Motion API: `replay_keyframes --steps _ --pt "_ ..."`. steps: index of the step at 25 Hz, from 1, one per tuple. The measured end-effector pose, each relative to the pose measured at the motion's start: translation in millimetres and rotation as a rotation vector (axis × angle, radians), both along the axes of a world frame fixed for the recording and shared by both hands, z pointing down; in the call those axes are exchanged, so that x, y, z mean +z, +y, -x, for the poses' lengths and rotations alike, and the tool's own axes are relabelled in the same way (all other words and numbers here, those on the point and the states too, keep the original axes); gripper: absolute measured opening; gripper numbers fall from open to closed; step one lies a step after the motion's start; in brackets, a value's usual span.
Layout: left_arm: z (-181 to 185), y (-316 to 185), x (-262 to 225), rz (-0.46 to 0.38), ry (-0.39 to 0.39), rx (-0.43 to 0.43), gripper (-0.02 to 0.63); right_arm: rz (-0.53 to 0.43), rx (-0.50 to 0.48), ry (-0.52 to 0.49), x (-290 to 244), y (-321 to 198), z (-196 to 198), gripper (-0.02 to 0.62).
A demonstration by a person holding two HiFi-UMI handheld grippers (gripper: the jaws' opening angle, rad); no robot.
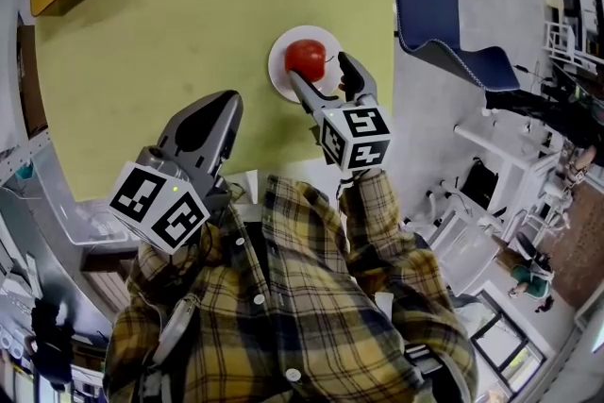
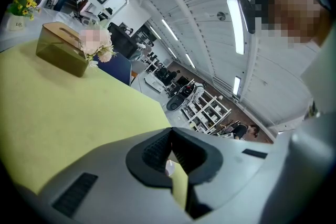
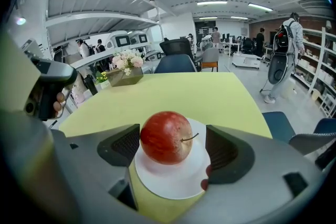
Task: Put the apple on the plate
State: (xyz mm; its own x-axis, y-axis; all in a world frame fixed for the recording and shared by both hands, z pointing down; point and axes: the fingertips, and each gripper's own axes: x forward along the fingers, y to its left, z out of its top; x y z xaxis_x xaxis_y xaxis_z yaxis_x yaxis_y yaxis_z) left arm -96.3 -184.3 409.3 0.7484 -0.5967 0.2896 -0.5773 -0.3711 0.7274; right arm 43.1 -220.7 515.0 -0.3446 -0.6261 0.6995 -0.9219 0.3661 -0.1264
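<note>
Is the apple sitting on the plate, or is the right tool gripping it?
On the plate. The apple rests on the plate; the jaws of the right tool stand apart, with a gap on the stem side.

The left gripper (image 2: 170,157) is being pointed across the yellow-green tabletop (image 2: 63,113), its fingers (image 2: 149,155) being pressed together with nothing between them. A brown box (image 2: 58,53) with pink flowers (image 2: 96,42) is being shown near the tabletop's far edge, and ceiling lights (image 2: 236,26) are being seen overhead.
</note>
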Motion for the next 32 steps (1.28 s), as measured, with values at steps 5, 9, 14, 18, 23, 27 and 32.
replay_keyframes --steps 5,9,14,18,23,27,32 --pt "2 -3 -4 -0.011 0.002 -0.001 0.008 0.002 -0.008 -0.012 -3 -1 5 0.368" --pt "3 -6 -8 -0.024 0.003 -0.004 0.008 -0.005 -0.007 -0.017 -8 -2 9 0.368" --pt "4 -10 -15 -0.044 0.007 -0.002 0.008 -0.015 -0.002 -0.033 -16 -3 11 0.367" --pt "4 -13 -24 -0.068 0.010 0.000 0.008 -0.020 0.013 -0.091 -31 -5 14 0.367" --pt "4 -15 -40 -0.115 0.006 -0.003 0.008 -0.034 -0.006 -0.185 -60 -3 26 0.365" --pt "8 -14 -55 -0.151 0.002 -0.015 0.008 -0.079 -0.029 -0.230 -85 -2 38 0.353" --pt "10 -9 -76 -0.194 -0.014 -0.032 0.008 -0.156 -0.037 -0.332 -128 2 43 0.253"
